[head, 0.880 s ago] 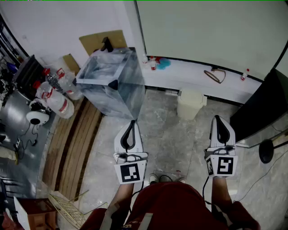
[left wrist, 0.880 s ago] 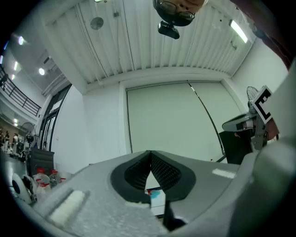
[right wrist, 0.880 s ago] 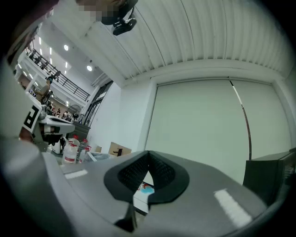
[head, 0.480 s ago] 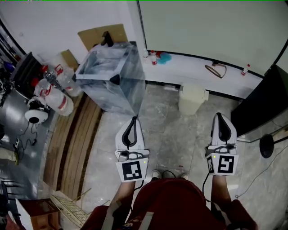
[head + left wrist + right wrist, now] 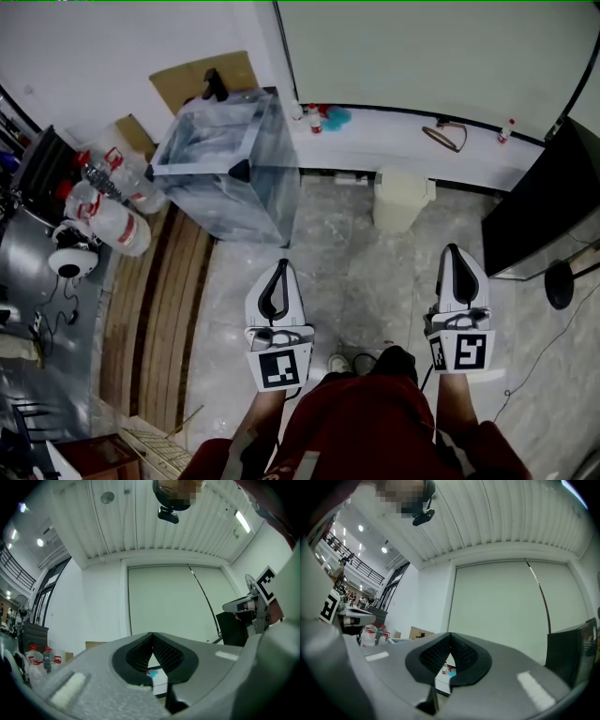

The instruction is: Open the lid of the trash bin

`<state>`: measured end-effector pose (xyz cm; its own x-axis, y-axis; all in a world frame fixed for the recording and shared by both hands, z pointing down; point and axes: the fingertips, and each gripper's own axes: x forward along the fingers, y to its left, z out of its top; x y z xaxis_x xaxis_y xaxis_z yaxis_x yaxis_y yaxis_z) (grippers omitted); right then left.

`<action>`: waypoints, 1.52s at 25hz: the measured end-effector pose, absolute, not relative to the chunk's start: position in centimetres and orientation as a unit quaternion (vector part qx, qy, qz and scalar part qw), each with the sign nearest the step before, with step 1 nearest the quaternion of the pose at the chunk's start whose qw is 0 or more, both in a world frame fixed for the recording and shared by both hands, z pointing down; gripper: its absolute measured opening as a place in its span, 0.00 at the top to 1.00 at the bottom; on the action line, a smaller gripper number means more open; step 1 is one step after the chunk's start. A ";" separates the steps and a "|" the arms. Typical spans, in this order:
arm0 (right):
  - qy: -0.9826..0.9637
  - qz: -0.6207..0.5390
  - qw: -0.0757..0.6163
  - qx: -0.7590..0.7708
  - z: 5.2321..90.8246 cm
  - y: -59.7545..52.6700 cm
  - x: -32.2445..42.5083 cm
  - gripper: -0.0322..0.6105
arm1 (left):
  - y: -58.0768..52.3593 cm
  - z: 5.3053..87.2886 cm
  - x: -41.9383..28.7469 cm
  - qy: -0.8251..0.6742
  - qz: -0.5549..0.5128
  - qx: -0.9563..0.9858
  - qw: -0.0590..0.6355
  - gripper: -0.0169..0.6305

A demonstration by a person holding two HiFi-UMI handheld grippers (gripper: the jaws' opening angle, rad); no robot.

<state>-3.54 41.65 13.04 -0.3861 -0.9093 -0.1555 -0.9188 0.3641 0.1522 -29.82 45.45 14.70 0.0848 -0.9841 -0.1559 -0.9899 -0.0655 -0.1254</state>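
A small cream trash bin with its lid down stands on the marble floor against a white ledge, ahead of me. My left gripper points forward over the floor, well short of the bin and to its left, with its jaws together and nothing in them. My right gripper is level with it, short of the bin and a little to its right, also shut and empty. In the left gripper view the left gripper's black pads meet at the tips. The right gripper looks the same in its own view. The bin shows in neither gripper view.
A large bin lined with a clear plastic bag stands at the left, with water bottles beyond it. A black cabinet is at the right beside a round stand base. Small bottles sit on the white ledge.
Both grippers sit slightly lower in the head view and the cream bin slightly higher, so the gap to it has grown a little. Both jaws stay shut.
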 end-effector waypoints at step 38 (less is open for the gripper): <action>0.806 0.045 -0.006 -0.590 18.3 18.4 7.7 0.95 | 18.7 17.5 -17.0 0.624 -0.024 -0.778 0.073 0.97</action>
